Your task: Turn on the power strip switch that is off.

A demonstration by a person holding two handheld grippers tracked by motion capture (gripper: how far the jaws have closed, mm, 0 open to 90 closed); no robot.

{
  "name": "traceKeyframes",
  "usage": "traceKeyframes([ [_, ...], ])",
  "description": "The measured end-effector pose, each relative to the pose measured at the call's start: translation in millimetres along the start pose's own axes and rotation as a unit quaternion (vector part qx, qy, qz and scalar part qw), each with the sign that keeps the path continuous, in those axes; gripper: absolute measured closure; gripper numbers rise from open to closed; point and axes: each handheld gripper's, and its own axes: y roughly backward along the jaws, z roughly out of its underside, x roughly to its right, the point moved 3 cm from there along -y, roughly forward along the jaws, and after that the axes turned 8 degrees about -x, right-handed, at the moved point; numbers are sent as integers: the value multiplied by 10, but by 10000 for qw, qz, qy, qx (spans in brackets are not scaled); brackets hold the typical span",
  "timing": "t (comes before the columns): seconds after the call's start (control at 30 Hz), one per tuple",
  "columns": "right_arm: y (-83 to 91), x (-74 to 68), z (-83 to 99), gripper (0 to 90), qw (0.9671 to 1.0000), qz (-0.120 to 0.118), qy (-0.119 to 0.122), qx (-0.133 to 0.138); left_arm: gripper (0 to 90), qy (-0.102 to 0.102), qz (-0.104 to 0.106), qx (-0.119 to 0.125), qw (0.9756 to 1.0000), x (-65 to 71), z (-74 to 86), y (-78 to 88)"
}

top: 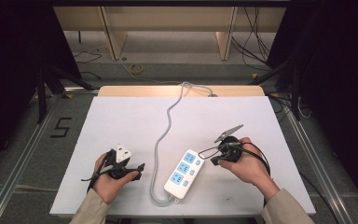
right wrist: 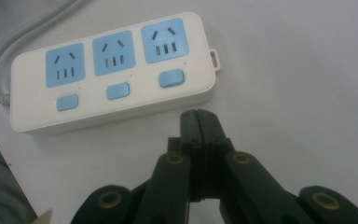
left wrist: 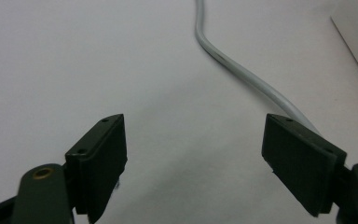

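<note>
Hands come in at the bottom of the high view, each with a gripper. Between them lies the power strip (top: 184, 174) on the white desk (top: 121, 116), its grey cord (top: 161, 140) running away from it to the far edge. The left gripper (top: 137, 170) is on the left of the strip, well apart from it; the right gripper (top: 216, 156) is just beside the far end of the strip.

From the left gripper view, the jaws stand wide open and hold nothing; the cord passes close to one of them, and a corner of the strip is at the picture edge.

From the right gripper view, the jaws are closed together and empty, their tips just beside the long side of the strip with the three blue switches (right wrist: 119, 90).

I judge the step is to press a switch. Keep the right jaws closed, come straight down on one button, and let the left gripper steady the strip so it does not slide.
</note>
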Motion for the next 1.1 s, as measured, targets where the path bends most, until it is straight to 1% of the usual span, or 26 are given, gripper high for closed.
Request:
traceKeyframes([
  [0.23,4,-17,-55,900,10000,2,61,-61,219,2,6,10,10000,3,-1,3],
  [0.6,-5,-31,-121,900,9998,-4,86,-173,219,2,13,-4,10000,1,0,-3],
  [1.1,-17,-68,-204,900,9996,-11,150,-254,219,-14,7,0,10000,9,-1,1],
])
